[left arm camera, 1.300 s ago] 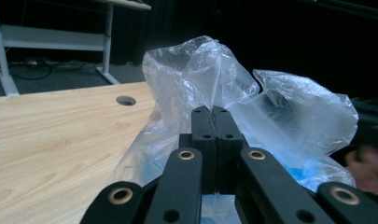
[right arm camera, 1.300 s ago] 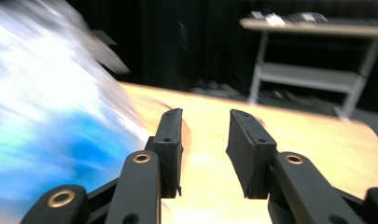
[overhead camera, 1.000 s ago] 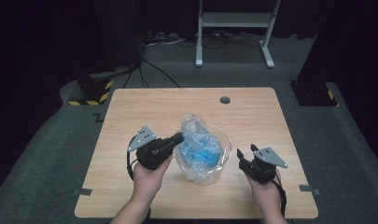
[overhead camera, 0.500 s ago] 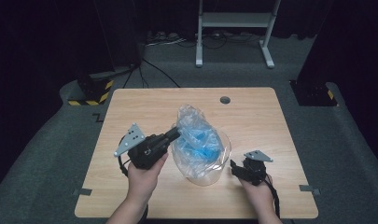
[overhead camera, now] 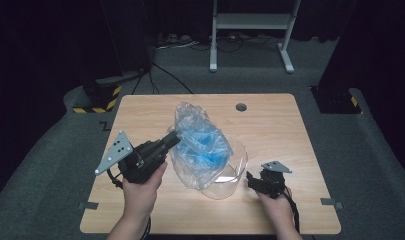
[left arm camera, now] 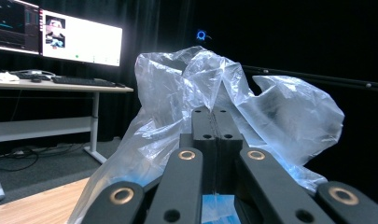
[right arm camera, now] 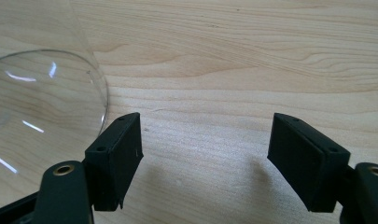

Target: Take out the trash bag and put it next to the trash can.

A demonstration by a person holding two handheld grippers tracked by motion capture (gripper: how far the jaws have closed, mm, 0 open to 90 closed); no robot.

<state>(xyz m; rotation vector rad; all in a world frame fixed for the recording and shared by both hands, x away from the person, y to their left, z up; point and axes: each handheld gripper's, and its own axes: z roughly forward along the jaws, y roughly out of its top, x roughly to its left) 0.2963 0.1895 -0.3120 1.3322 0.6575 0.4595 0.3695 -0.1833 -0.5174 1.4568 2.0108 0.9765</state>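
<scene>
The left gripper has its jaws pressed together, pinching the crumpled clear plastic bag with blue contents and holding it above the round clear glass bowl. The bag's lower folds hang at the bowl's near-left rim; whether they touch the glass is hard to tell. To the right of the bowl, the right gripper sits low over the light wooden table, its jaws spread and just opened further, nothing between them. One jaw stands just beside the bowl's rim.
</scene>
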